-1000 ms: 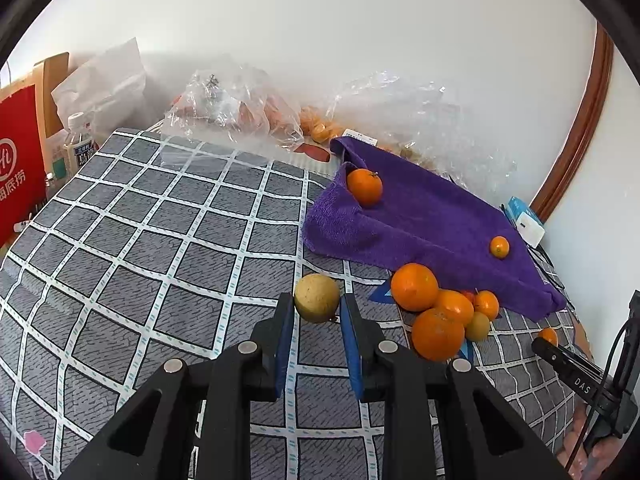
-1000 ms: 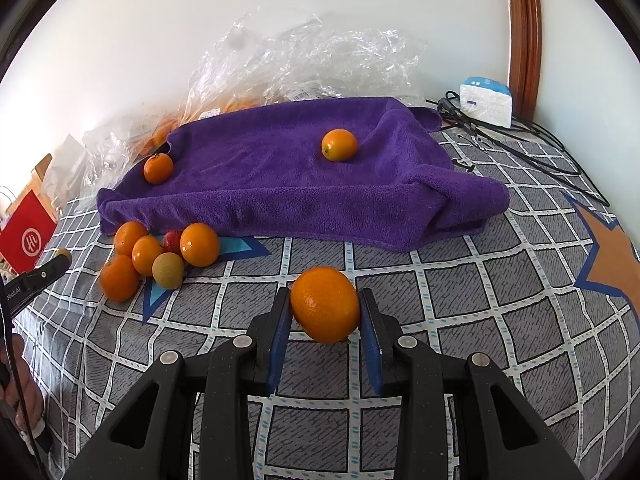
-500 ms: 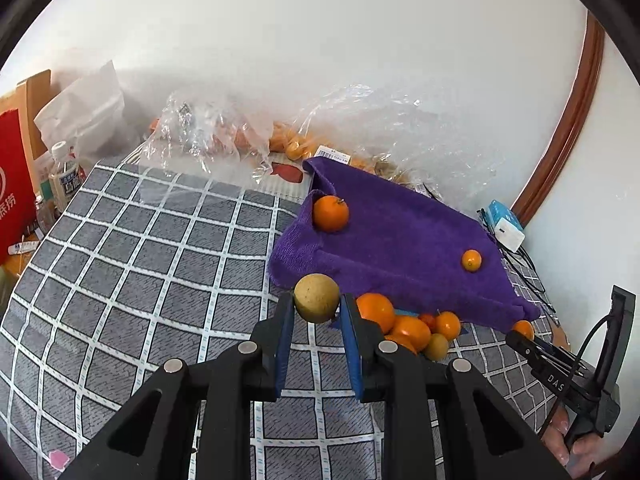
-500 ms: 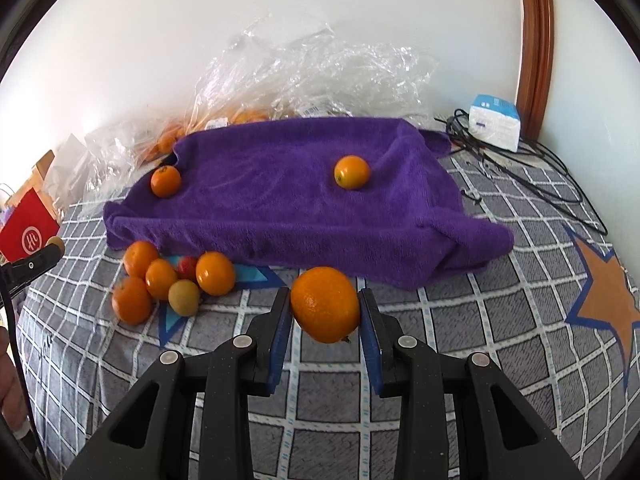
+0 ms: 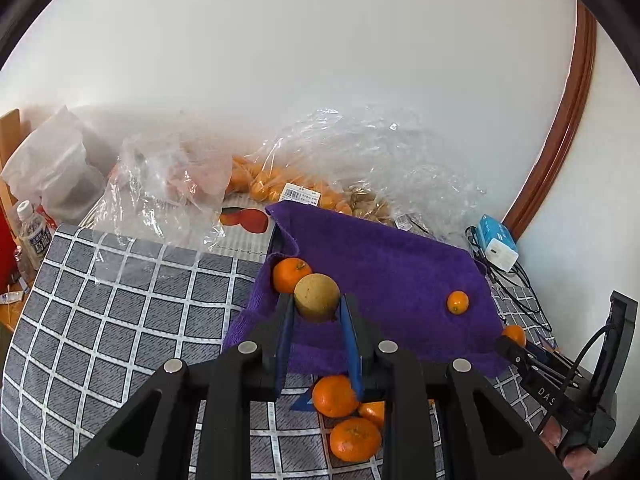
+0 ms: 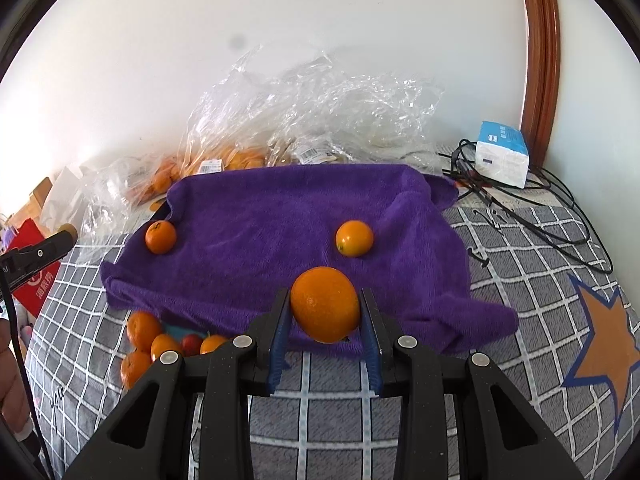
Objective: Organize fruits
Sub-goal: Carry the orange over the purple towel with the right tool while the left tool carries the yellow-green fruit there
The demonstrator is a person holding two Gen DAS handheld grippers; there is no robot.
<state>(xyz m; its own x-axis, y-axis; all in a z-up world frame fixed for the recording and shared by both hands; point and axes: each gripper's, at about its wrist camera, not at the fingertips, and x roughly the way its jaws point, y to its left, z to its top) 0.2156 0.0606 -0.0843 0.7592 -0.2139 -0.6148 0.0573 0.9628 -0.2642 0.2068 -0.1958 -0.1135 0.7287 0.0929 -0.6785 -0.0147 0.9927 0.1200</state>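
Fruit in both grippers. Left gripper (image 5: 316, 312) has its blue-padded fingers (image 5: 285, 336) clamped on a round yellowish-tan fruit (image 5: 317, 297), held in the air above the near left edge of the purple terry towel (image 5: 384, 264). Right gripper (image 6: 325, 312) fingers clamped on a big round orange (image 6: 325, 304), lifted over the towel's front edge. On the towel: one small stemmed mandarin (image 6: 160, 237) near the left corner, one small smooth orange fruit (image 6: 354, 238) mid-right, well apart. Loose cluster of mandarins (image 6: 144, 344) with one small red fruit (image 6: 193, 344) on the grey white-grid checked cloth (image 6: 320, 412), just beside the towel's front-left edge. Crumpled clear plastic bags (image 6: 312, 120) with more oranges behind the towel at the white wall. Blue-white tissue pack (image 6: 502, 154) and black cables (image 6: 532, 208) at the right.
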